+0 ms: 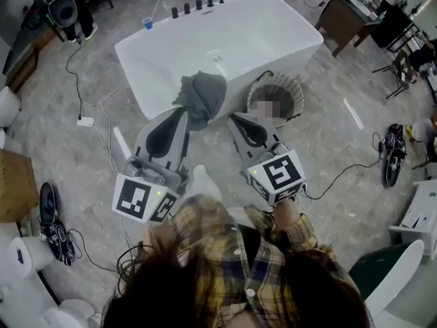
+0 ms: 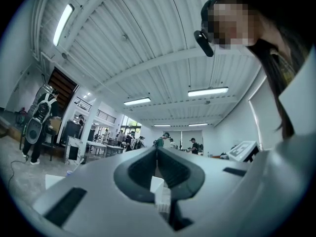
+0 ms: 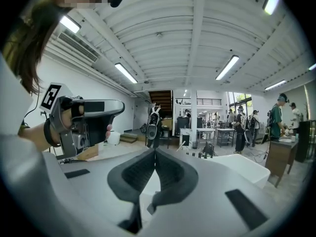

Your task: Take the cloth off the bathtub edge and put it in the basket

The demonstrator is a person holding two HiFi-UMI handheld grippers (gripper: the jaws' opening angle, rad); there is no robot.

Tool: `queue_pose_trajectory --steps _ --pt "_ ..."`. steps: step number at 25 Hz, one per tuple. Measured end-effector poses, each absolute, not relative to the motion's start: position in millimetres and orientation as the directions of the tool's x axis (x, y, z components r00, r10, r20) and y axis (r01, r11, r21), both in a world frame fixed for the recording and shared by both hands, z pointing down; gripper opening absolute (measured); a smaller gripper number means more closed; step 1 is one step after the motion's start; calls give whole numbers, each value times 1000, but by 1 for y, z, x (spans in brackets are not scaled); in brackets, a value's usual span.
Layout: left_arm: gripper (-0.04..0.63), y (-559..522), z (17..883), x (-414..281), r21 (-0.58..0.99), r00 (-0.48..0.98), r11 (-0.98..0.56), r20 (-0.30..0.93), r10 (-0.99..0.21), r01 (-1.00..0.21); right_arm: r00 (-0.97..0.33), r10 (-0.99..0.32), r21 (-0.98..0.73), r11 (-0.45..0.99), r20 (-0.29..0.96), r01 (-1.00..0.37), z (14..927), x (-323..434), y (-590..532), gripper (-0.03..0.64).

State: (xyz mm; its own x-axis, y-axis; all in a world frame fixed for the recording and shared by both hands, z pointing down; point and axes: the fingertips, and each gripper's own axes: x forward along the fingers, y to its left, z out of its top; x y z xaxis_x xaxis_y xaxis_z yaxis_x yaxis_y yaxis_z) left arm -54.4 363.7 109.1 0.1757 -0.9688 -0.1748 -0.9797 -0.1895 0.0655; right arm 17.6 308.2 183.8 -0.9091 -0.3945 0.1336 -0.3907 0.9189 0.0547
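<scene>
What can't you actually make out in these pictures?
- Basket bottom, head view: covered by a mosaic patch.
- Cloth underside, head view: hidden by its own folds on the bathtub edge.
- Blue cup contents, head view: too small.

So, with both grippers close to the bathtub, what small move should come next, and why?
Probably open the left gripper's jaws. They are pressed together with nothing between them, like those of the right gripper. In the head view the grey cloth hangs over the bathtub edge just beyond the left tip, so shut jaws could not take it.
</scene>
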Motion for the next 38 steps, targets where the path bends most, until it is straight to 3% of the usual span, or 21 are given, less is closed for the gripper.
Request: queue_pose_trajectory --steps 14,26,38 --pt "23 239 120 -159 96 236 -249 -131 -963 -964 -871 -455 11 887 188 -461 198 -75 190 15" --pt "23 188 165 -187 163 281 -283 -34 -959 -945 -814 -518 -59 833 264 -550 235 -82 138 15" --pt "23 95 175 -212 164 163 -164 -20 -986 -973 -871 -382 -61 906 309 -418 255 -120 44 15"
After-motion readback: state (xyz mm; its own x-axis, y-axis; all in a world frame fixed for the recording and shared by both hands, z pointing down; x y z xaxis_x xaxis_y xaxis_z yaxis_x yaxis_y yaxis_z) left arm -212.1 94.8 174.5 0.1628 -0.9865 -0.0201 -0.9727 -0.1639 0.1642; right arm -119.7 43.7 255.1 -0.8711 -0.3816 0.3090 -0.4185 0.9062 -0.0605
